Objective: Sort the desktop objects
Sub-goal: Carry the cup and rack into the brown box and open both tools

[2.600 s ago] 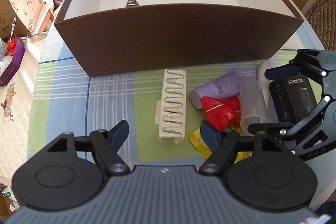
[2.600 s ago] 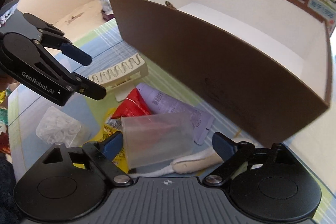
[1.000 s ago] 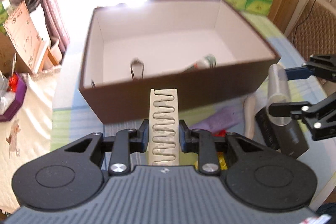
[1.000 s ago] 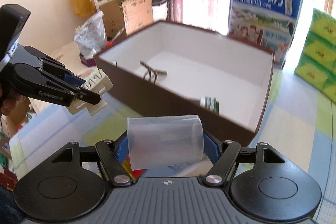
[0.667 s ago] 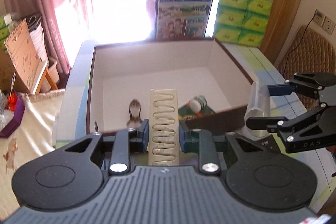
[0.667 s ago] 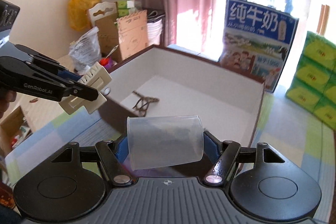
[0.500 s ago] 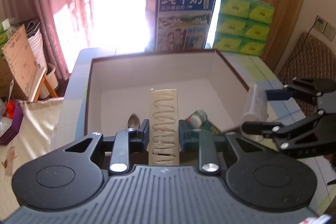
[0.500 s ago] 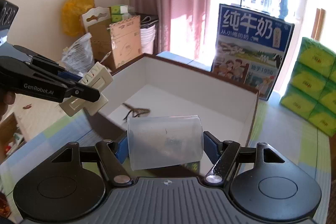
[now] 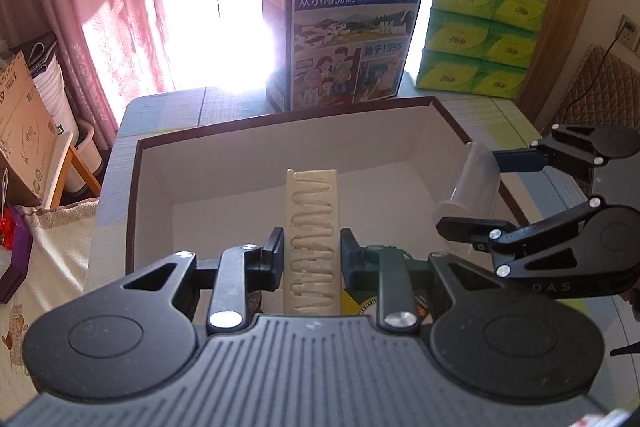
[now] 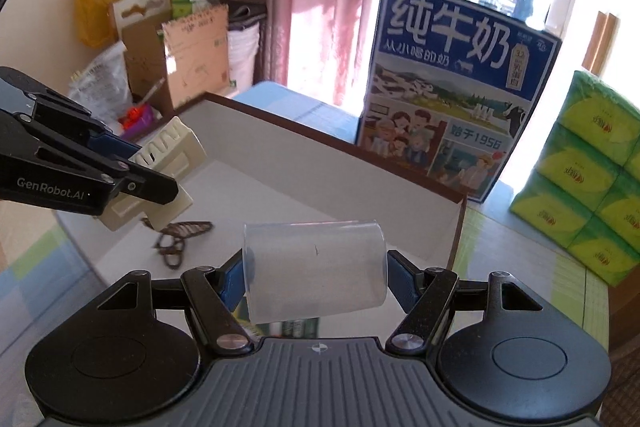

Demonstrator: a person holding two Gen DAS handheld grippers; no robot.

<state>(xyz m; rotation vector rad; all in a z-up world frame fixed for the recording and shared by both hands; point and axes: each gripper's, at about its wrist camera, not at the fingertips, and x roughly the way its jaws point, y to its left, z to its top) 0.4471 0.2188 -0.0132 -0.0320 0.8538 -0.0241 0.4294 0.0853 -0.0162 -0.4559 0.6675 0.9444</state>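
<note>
Left gripper (image 9: 312,253): jaws clamped on cream zigzag holder (image 9: 313,227), held above brown box (image 9: 134,195). Right gripper (image 10: 316,277): jaws clamped on clear plastic cup (image 10: 315,271), lying sideways, over the box's right wall. Milk carton (image 9: 348,23) at 12 o'clock beyond the box.

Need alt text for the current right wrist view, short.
The right gripper grips a clear plastic cup sideways over the open brown box. At left, the left gripper holds a cream ridged plastic piece above the same box, which has a dark clip on its white floor. A blue milk carton and green tissue packs stand behind.
</note>
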